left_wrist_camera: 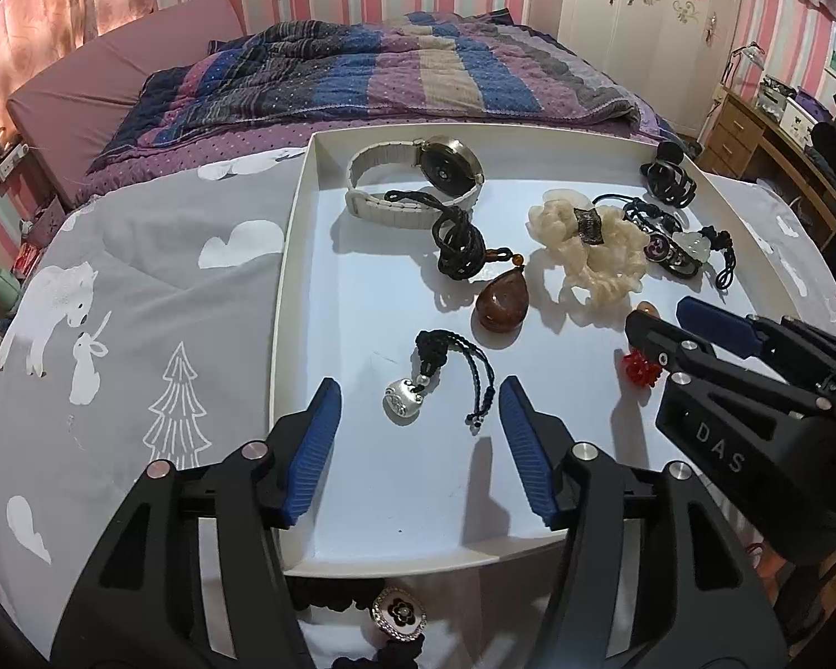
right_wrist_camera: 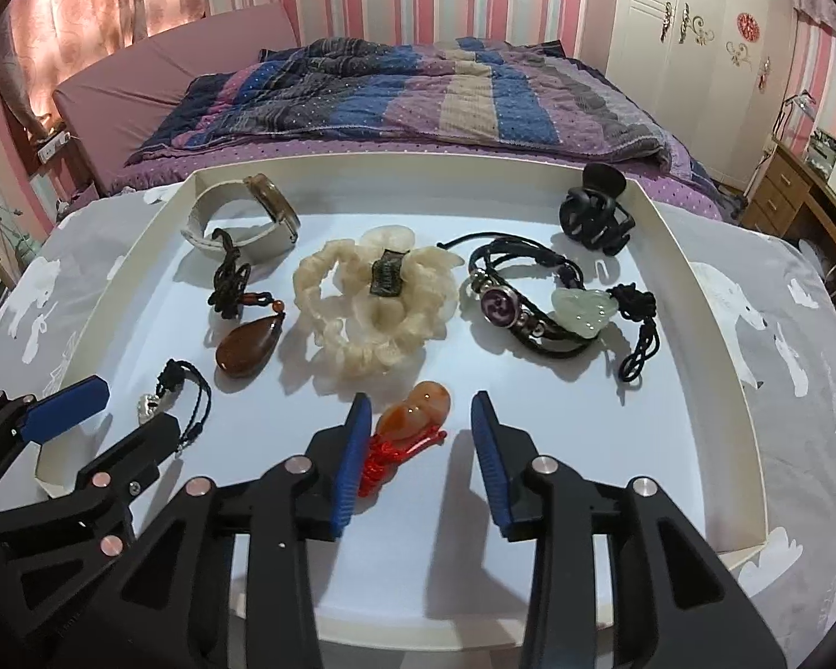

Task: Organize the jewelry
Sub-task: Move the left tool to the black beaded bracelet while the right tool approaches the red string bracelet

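A white tray (left_wrist_camera: 301,206) holds the jewelry. My left gripper (left_wrist_camera: 418,390) is open and empty, its fingers either side of a silver charm on a black cord (left_wrist_camera: 404,401). My right gripper (right_wrist_camera: 421,407) is open and empty over an orange pendant with a red cord (right_wrist_camera: 415,412); it also shows in the left wrist view (left_wrist_camera: 657,318). Further back in the tray lie a brown teardrop pendant (right_wrist_camera: 248,348), a white watch (right_wrist_camera: 251,217), a cream scrunchie (right_wrist_camera: 373,306), a black bracelet with a jade charm (right_wrist_camera: 535,301) and a black hair claw (right_wrist_camera: 593,212).
The tray rests on a grey table cover printed with white animals (left_wrist_camera: 111,334). A black-and-white flower ornament on black fabric (left_wrist_camera: 398,610) lies outside the tray's near edge. A bed with a striped quilt (right_wrist_camera: 418,95) stands behind. A desk (left_wrist_camera: 763,128) is at far right.
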A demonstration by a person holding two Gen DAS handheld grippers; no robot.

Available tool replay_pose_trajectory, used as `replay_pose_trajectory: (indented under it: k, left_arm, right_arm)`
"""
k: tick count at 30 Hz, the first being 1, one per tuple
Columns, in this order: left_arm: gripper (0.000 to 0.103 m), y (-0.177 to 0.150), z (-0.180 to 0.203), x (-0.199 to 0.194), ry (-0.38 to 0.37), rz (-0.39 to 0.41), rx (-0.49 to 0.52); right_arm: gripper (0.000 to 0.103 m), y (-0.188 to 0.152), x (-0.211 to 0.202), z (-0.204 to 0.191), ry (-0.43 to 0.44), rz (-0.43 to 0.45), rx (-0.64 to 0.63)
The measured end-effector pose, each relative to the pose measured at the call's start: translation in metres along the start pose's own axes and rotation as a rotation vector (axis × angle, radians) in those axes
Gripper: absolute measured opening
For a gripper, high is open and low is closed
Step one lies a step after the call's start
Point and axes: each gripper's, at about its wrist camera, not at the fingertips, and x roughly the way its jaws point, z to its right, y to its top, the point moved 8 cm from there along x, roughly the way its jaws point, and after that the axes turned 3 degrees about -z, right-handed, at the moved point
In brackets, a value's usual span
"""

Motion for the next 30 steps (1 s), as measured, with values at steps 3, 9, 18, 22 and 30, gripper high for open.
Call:
replay_pose_trajectory:
  k: [3, 9, 18, 22, 30]
  left_arm:
    - [0.064, 0.000, 0.000, -0.008, 0.005, 0.010, 0.002]
    - [0.079, -0.001, 0.000, -0.043, 0.015, 0.057, -0.007]
    - [0.097, -0.015, -0.004, -0.095, 0.013, 0.114, -0.027]
    - [0.100, -0.026, -0.005, -0.111, 0.007, 0.120, -0.037]
    - [0.100, -0.048, -0.016, -0.123, 0.013, 0.116, -0.061]
  right_arm:
    - [0.042, 0.006, -0.012, 0.005, -0.008, 0.022, 0.002]
    - [0.045, 0.014, -0.051, 0.026, -0.039, 0.080, 0.020]
    - [0.058, 0.001, -0.109, 0.040, -0.069, 0.140, 0.025]
    - [0.058, -0.013, -0.124, 0.040, -0.067, 0.139, 0.019]
    - [0.076, -0.042, -0.145, 0.047, -0.069, 0.160, 0.040]
